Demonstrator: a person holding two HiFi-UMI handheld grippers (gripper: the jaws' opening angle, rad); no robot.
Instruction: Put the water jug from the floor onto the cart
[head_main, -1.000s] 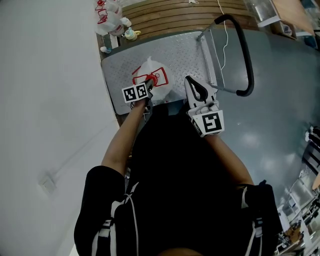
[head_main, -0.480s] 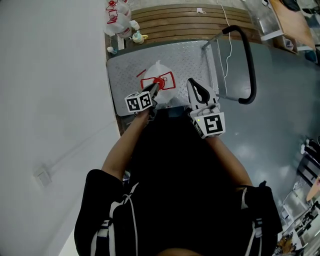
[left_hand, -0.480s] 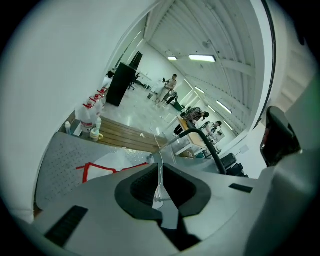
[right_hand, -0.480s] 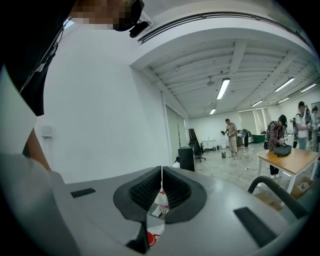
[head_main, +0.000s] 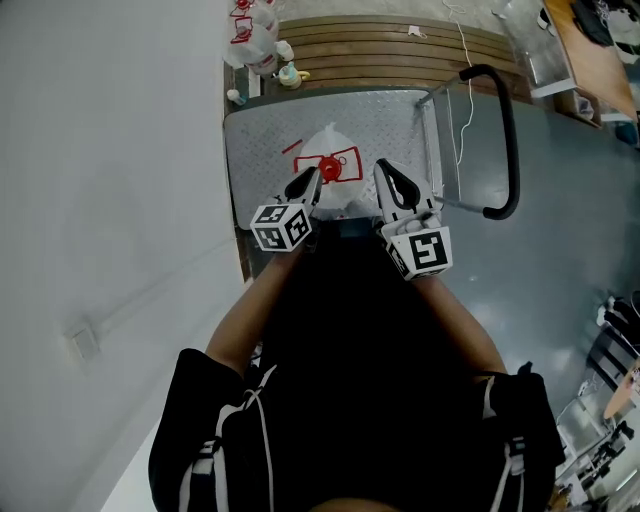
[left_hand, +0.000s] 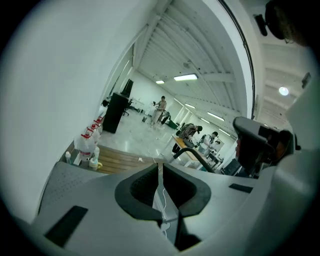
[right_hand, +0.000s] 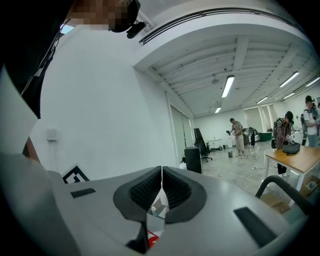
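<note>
Nearest the viewer, the left gripper (head_main: 313, 177) and the right gripper (head_main: 383, 170) flank the water jug (head_main: 333, 185). Each gripper's fingers are pressed together at the tips with nothing clamped between them. The left tip lies just beside the red cap (head_main: 329, 170); whether it touches the cap cannot be told.

The jug stands upright on the cart (head_main: 262, 140), at the near edge of its grey chequer-plate deck and about midway along that edge. It is therefore off the floor, and the placement appears complete.

Handling, as judged: if filled, the jug is probably heavy, its load shifting when tilted. The pale plastic wall looks smooth and likely yields to a squeeze, so a grip on the body would tend to slip. The neck or carrying loop under the cap is the firmer hold, with the second gripper steadying the side.

The black push handle (head_main: 506, 120) rises at the deck's right edge. Beyond the far edge lies a wooden pallet (head_main: 380, 45), with further jugs (head_main: 255, 25) near its left corner.
</note>
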